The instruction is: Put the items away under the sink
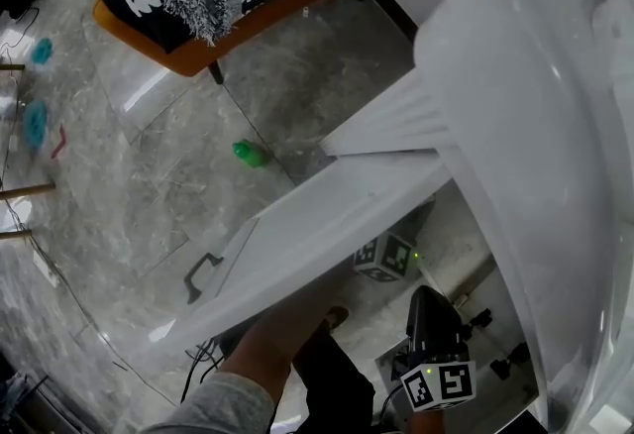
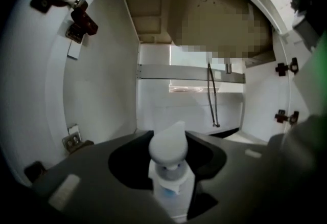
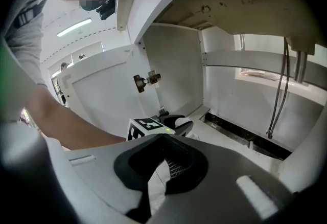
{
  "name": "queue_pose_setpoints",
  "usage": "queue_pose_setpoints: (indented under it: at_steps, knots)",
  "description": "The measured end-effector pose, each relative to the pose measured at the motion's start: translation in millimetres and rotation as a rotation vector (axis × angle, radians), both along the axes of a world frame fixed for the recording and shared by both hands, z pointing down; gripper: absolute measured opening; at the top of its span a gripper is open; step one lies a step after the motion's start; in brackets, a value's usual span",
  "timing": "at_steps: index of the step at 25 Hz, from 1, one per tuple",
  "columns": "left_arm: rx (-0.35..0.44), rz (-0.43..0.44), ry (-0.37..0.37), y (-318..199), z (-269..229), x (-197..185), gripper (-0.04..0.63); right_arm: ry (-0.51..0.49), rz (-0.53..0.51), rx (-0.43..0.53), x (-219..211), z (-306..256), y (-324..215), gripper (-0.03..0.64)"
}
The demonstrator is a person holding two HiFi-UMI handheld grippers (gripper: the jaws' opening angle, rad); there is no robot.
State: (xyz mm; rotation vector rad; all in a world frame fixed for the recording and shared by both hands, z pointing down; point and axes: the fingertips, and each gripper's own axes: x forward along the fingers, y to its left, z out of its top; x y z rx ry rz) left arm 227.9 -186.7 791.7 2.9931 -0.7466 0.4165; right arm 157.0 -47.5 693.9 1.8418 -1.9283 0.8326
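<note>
My left gripper [image 2: 170, 142] is shut on a white bottle [image 2: 171, 187] with a rounded pump cap, held upright between the jaws inside the open cabinet under the sink. In the right gripper view that bottle's cap [image 3: 182, 122] shows beside the left gripper's marker cube [image 3: 148, 127], low over the cabinet floor [image 3: 225, 151]. My right gripper [image 3: 163, 138] is behind and to the right of it, its jaws together with nothing between them. In the head view both grippers are below the sink edge: the left one's cube [image 1: 384, 256] and the right gripper [image 1: 428, 301].
The white cabinet door [image 1: 297, 234] stands open to the left, with a dark handle [image 1: 203, 275]. Two hoses [image 2: 212, 97] hang at the back of the cabinet. Hinges [image 2: 76, 18] sit on its side wall. A green object [image 1: 250, 155] lies on the stone floor. An orange seat [image 1: 198, 46] stands beyond.
</note>
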Motion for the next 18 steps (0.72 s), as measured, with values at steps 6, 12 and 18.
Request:
queue_pose_setpoints:
  at_steps: [6, 12, 18]
  knots:
    - [-0.127, 0.078, 0.019, 9, -8, 9, 0.323, -0.013, 0.006, -0.020, -3, -6, 3, -0.002]
    - [-0.092, -0.051, -0.033, -10, 5, 2, 0.170, -0.016, -0.035, -0.035, -19, -10, 4, -0.002]
    - [0.001, -0.008, -0.007, -13, -18, 47, 0.153, -0.017, -0.005, -0.049, -12, -3, 15, -0.002]
